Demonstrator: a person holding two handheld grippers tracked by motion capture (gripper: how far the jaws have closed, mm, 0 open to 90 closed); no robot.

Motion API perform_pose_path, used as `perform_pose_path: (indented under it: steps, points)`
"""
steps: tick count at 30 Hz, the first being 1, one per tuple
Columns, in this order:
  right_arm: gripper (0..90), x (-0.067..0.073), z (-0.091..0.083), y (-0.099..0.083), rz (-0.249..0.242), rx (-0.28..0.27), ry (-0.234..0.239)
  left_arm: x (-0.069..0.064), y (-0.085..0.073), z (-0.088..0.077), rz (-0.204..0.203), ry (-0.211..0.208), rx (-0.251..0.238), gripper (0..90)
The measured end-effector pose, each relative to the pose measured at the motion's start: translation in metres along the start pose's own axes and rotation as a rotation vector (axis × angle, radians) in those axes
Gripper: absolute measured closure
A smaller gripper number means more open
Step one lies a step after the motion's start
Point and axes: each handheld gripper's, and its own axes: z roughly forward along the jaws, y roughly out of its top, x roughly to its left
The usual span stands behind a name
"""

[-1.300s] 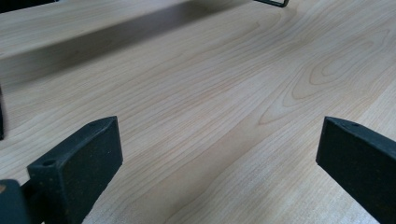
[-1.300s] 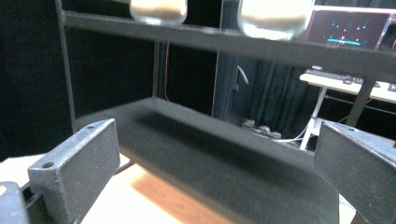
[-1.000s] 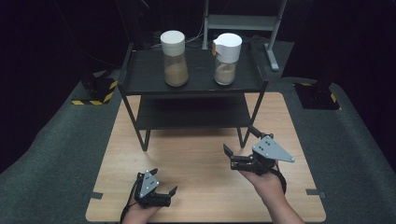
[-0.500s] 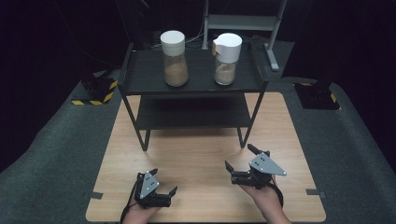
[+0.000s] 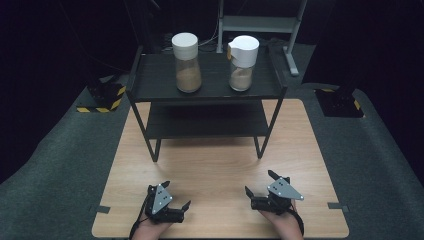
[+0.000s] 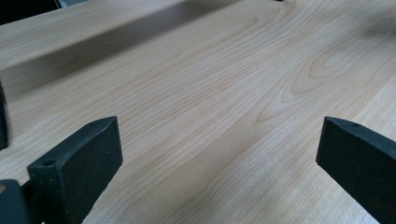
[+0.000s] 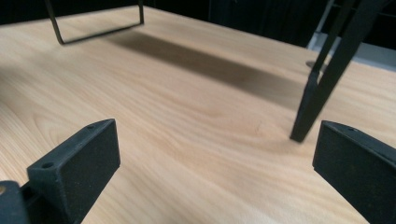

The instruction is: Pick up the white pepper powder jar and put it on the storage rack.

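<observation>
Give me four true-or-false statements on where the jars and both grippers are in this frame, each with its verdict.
1. Both jars stand on the rack's top shelf. True: the left jar and the right jar are there.
2. The left gripper is shut on a jar. False: its jaws are open, over bare table.
3. The right gripper is open. True.
4. The jars are empty. False: each holds brownish powder.
</observation>
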Motion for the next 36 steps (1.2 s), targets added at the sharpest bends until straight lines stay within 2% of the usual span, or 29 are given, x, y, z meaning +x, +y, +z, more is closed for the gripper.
perform_pose_path:
  steps: [6, 9, 11, 18, 23, 30, 36]
  points:
    - [0.0, 0.002, -0.001, -0.004, -0.024, 0.036, -0.028, 0.0, 0.0, 0.0, -0.003, 0.002, -0.001, 0.7]
    - [0.0, 0.001, -0.002, -0.005, -0.03, 0.074, -0.042, 0.0, 0.0, 0.0, -0.006, 0.004, -0.002, 0.7]
    - [0.0, 0.003, -0.003, -0.005, -0.04, 0.076, -0.052, -0.001, -0.001, 0.0, -0.007, 0.005, -0.003, 0.8]
    - [0.0, 0.009, -0.005, -0.001, -0.076, 0.119, -0.072, -0.002, 0.0, 0.0, 0.004, 0.005, 0.0, 0.7]
    - [0.0, 0.01, -0.005, 0.001, -0.069, 0.133, -0.076, -0.002, 0.0, 0.0, 0.013, 0.005, 0.001, 0.7]
    - [0.0, 0.008, -0.007, 0.0, -0.063, 0.13, -0.07, -0.002, 0.001, 0.001, 0.004, 0.009, 0.007, 0.6]
    - [0.0, 0.011, -0.008, -0.001, -0.089, 0.124, -0.069, 0.002, 0.002, 0.001, -0.029, 0.001, 0.013, 0.6]
